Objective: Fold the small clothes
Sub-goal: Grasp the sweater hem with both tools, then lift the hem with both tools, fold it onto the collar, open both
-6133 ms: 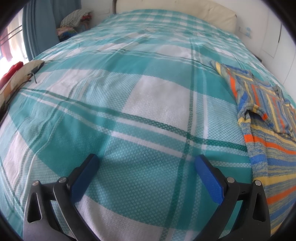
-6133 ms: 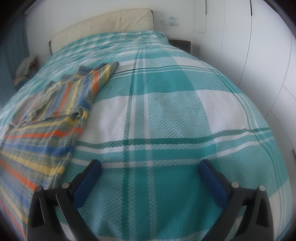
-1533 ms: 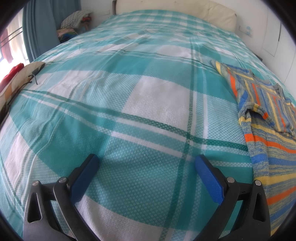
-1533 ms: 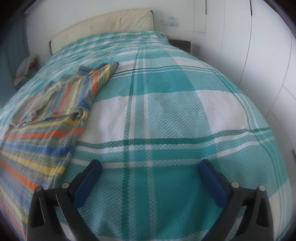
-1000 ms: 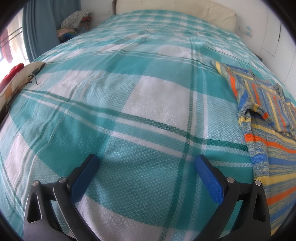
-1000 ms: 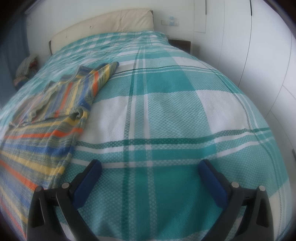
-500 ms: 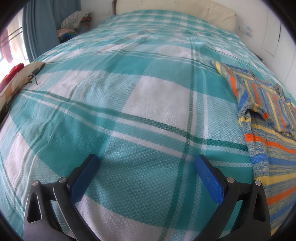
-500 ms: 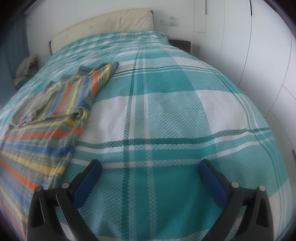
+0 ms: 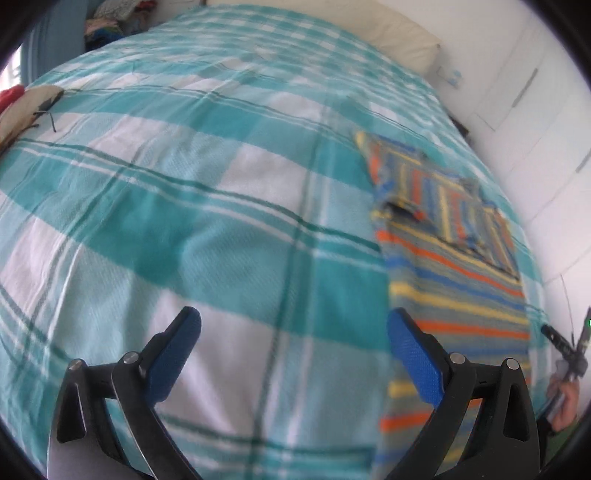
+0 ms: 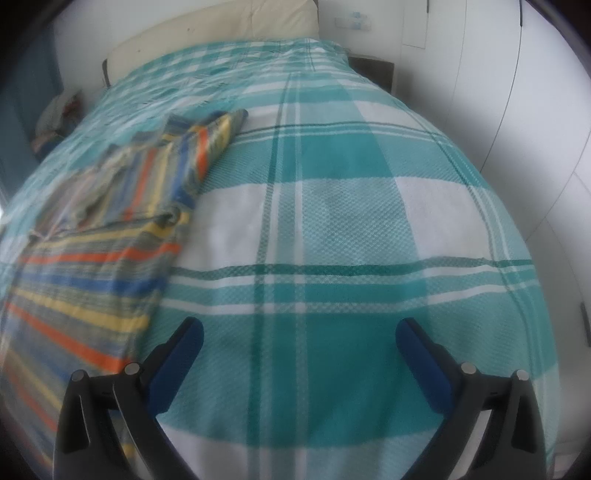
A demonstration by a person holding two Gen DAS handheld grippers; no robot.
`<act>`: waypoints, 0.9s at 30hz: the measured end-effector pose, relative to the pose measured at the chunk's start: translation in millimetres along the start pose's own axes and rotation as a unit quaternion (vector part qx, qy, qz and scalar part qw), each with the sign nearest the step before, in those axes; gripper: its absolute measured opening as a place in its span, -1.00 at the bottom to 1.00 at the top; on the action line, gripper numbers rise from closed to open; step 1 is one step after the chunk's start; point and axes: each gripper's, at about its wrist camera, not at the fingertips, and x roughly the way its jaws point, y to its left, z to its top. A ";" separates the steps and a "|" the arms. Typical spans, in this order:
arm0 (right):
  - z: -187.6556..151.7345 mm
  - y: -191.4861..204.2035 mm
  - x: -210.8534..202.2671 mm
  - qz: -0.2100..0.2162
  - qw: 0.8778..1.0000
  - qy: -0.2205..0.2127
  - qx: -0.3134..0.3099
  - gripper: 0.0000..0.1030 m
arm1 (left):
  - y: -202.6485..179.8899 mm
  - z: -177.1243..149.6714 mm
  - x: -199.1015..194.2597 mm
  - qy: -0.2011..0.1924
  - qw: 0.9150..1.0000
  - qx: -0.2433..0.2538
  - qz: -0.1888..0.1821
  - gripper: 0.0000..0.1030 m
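Observation:
A small striped knit sweater (image 9: 454, 280) in grey, blue, orange and yellow lies spread on the teal plaid bedspread (image 9: 207, 206), its far part folded over. It shows on the right in the left wrist view and on the left in the right wrist view (image 10: 96, 251). My left gripper (image 9: 293, 325) is open and empty, hovering above the bedspread just left of the sweater's near edge. My right gripper (image 10: 299, 334) is open and empty, above bare bedspread (image 10: 351, 229) just right of the sweater.
A cream headboard (image 10: 221, 26) stands at the far end. White wardrobe doors (image 10: 517, 92) line the right side, with a dark nightstand (image 10: 373, 70) beside them. A pile of clothes (image 9: 114, 14) and a cushion (image 9: 22, 107) sit at the left. The other hand-held gripper (image 9: 569, 350) shows at the far right.
Both grippers have lifted and shifted after holding still; the left view now swings right, bringing more of the sweater and the other gripper into view. Both views are motion-blurred.

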 end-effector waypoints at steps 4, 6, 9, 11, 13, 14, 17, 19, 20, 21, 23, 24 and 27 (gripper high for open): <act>-31.9 4.3 -47.6 0.052 0.998 0.032 -0.013 0.99 | -29.8 -62.1 -12.3 0.068 0.995 0.060 -0.046 0.96; -59.9 9.3 -64.2 0.095 0.994 0.061 0.000 0.99 | -44.0 -88.8 -12.4 0.100 0.990 0.078 -0.059 0.89; -107.1 20.7 -74.8 0.154 0.979 0.126 0.033 0.99 | -65.3 -114.5 -21.9 0.098 0.986 0.129 -0.031 0.69; -134.8 30.0 -80.0 0.182 0.971 0.151 0.046 0.93 | -73.4 -123.6 -26.8 0.103 0.985 0.141 -0.018 0.45; -154.3 42.7 -79.6 0.195 0.964 0.174 0.045 0.71 | -78.4 -132.4 -28.3 0.111 0.984 0.139 -0.013 0.25; -159.8 49.5 -79.4 0.188 0.965 0.177 0.036 0.54 | -81.0 -135.3 -28.5 0.113 0.983 0.143 -0.009 0.05; -164.8 66.5 -73.1 0.173 0.970 0.168 0.012 0.14 | -84.9 -140.4 -28.7 0.109 0.983 0.150 0.007 -0.86; -165.6 70.9 -64.5 0.160 0.971 0.180 0.005 -0.92 | -78.6 -136.9 -28.4 0.114 0.985 0.127 -0.008 -0.89; -164.9 69.0 -63.2 0.168 0.968 0.185 0.014 -0.88 | -75.6 -136.2 -31.5 0.115 0.986 0.116 -0.017 -0.90; -163.0 66.6 -65.7 0.174 0.967 0.185 0.023 -0.89 | -72.8 -134.3 -37.7 0.113 0.987 0.107 -0.026 -0.91; -154.0 60.1 -78.1 0.185 0.967 0.170 0.032 -0.89 | -67.6 -125.8 -54.3 0.098 0.990 0.093 -0.051 -0.91; -148.0 57.2 -85.7 0.191 0.968 0.158 0.038 -0.89 | -66.2 -118.6 -61.7 0.089 0.990 0.085 -0.068 -0.91; -115.0 47.6 -103.5 0.216 0.969 0.109 0.057 -0.89 | -63.7 -78.7 -70.1 0.057 0.991 0.063 -0.108 -0.91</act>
